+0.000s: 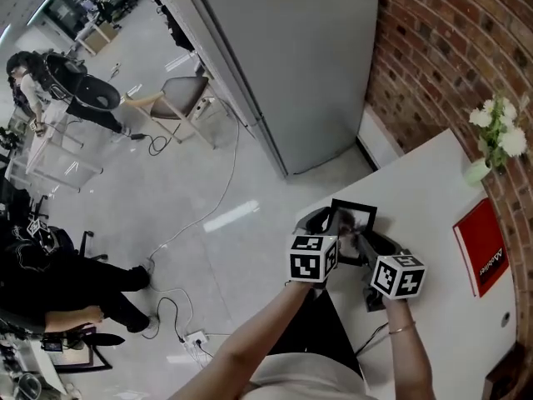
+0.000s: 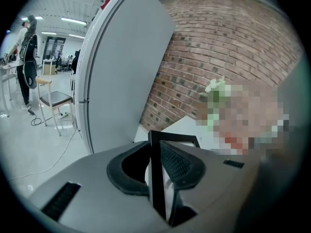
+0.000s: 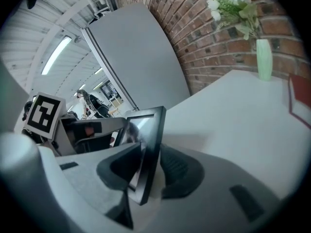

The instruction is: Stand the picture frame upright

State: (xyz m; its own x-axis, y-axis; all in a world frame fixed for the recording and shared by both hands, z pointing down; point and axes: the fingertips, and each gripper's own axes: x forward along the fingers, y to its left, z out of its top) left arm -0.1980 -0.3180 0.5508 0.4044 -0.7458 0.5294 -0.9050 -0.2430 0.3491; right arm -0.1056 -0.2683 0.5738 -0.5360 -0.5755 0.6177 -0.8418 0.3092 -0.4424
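Head view: the picture frame, thin, black and square-cornered with a glossy pane, is held up on edge at the left edge of the smooth white table, between both tools. We note the left gripper clenched on the frame's left side, ribbed dark pads against the moulding. The right gripper is released, its jaws wide with the frame loose between them. Bare tabletop runs right to the red book and far to the vase by the rough brick wall.
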